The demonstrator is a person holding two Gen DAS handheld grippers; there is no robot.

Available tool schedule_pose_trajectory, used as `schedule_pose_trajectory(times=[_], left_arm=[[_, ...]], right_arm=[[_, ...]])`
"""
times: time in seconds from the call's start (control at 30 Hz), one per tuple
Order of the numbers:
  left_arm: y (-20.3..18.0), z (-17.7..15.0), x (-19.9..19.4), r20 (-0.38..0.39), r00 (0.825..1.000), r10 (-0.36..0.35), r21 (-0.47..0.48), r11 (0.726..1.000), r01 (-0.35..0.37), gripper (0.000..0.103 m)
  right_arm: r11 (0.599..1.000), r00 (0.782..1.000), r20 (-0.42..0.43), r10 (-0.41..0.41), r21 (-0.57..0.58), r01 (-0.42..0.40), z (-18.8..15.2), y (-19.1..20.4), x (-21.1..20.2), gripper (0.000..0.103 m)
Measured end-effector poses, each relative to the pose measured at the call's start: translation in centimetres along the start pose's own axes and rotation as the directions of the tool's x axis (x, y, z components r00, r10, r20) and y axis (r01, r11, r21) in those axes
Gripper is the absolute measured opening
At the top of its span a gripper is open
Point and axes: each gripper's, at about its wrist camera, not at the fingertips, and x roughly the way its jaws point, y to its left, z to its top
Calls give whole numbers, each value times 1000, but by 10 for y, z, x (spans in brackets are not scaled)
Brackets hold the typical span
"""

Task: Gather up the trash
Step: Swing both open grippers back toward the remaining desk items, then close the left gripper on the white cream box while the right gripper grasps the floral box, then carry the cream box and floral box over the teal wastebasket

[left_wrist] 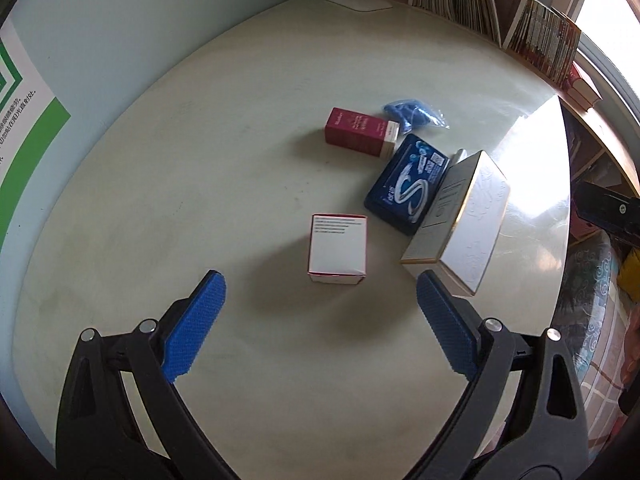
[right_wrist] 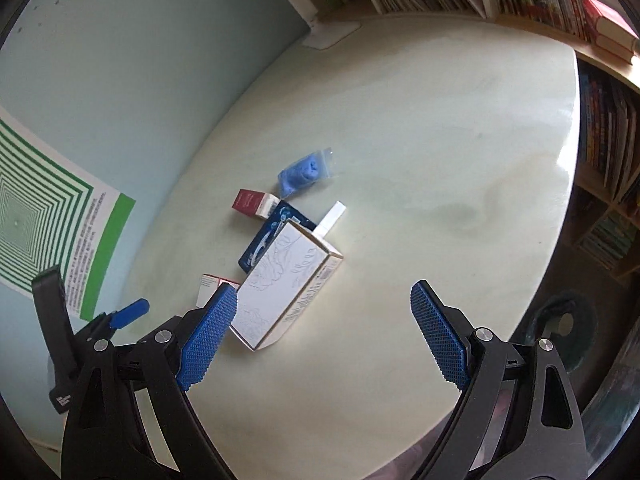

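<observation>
The left gripper (left_wrist: 320, 304) hangs spread wide, the small white cardboard box with red edging (left_wrist: 338, 249) at twelve o'clock just beyond its fingertips. Probably light, stiff, crushable; grip its side walls. The right gripper (right_wrist: 324, 312) is spread too, the tall white embossed carton (right_wrist: 286, 286) at eleven o'clock.

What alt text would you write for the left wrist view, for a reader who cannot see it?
The open left gripper hovers over a pale table, aimed at a small white box with red edges. Beyond lie a dark red box, a dark blue packet, a tall white and gold box and a blue item in a clear bag.
</observation>
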Motion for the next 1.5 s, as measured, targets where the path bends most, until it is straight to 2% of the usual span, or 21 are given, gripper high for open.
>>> schedule_pose_trajectory(times=[0.17,0.5,0.63,0.67,0.7,0.73,0.77,0.8,0.9,0.93,1.0,1.07,1.5], left_arm=[[13,5,21,-21,999,-34,-26,999,33,94],[18,15,58,-66,995,-77,-1,997,77,91],[23,17,70,-86,992,-95,-10,995,95,82],[23,17,72,-91,991,-98,-9,995,97,76],[23,17,75,-97,990,-99,-7,995,99,74],[23,17,78,-105,989,-104,-5,995,104,68],[23,17,80,-112,987,-112,-3,994,112,61],[22,17,82,-116,987,-113,2,994,114,60],[19,18,80,-96,992,-87,35,995,91,40],[20,18,80,-96,991,-89,30,995,93,38],[23,19,80,-99,989,-110,3,994,110,38],[24,20,79,-94,990,-101,-11,995,101,38],[16,12,47,-59,993,-105,2,994,105,38]], right_arm=[[1000,999,-27,-24,7,24,2,16,22,88],[994,995,-81,-61,90,68,9,21,60,88],[992,993,-97,-65,104,75,11,26,77,88],[992,993,-101,-67,101,77,12,27,81,87],[991,991,-105,-82,94,92,13,29,85,84],[991,989,-114,-94,88,104,14,30,90,82],[990,987,-123,-101,89,112,15,29,94,76],[989,986,-133,-104,93,116,15,27,97,70],[990,987,-126,-103,81,114,16,26,97,63],[991,987,-127,-96,77,107,17,26,95,61],[993,987,-131,-89,67,98,18,25,92,53],[993,987,-129,-91,57,99,19,22,87,50],[997,995,-75,-68,38,71,21,6,56,50]])
